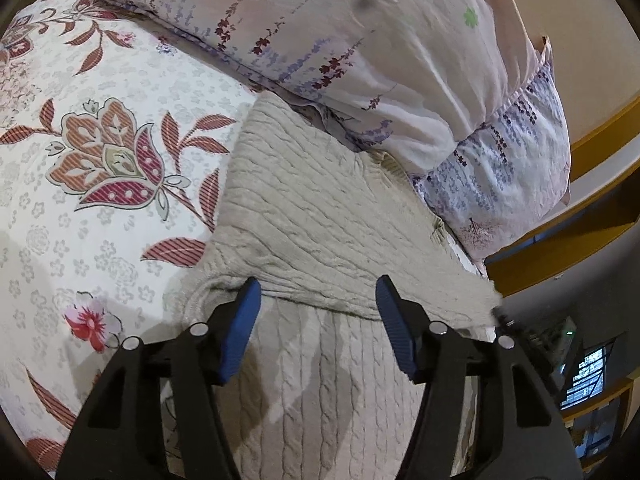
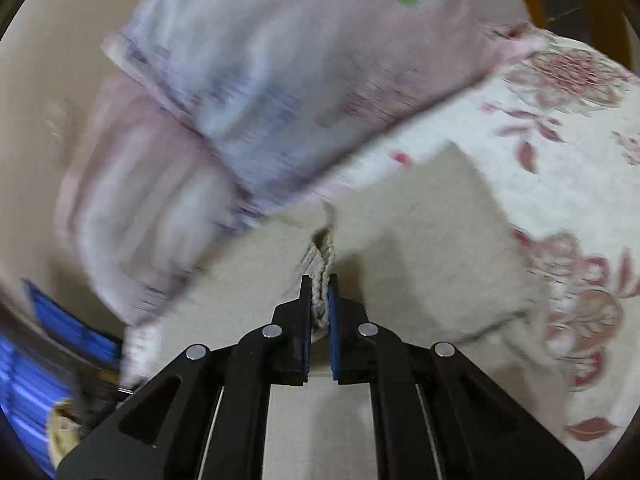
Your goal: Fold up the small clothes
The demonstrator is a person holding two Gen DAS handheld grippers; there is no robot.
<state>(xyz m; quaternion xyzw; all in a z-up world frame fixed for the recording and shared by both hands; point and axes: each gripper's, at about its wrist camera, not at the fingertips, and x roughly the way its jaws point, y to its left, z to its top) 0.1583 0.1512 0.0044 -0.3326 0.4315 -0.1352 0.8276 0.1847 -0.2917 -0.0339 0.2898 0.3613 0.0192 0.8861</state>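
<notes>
The folding of the sweater (image 1: 320, 208) is under way, I judge: it lies at the centre of the left view on the bedsheet (image 1: 100, 200), one part already laid across the other. The right gripper (image 2: 319, 300) is clamped on a knit edge at the centre of its blurred view; the left gripper (image 1: 318, 312) stands apart over the fold, gripping nothing. Next the pinched edge should be carried over and laid flat; I count one sweater, two pillows (image 1: 360, 60) at the top and two grippers.

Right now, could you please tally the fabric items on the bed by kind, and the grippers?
Knit sweater: 1
Pillows: 2, upper and lower
Floral bedsheet: 1
Grippers: 2, left gripper and right gripper
Total: 6
</notes>
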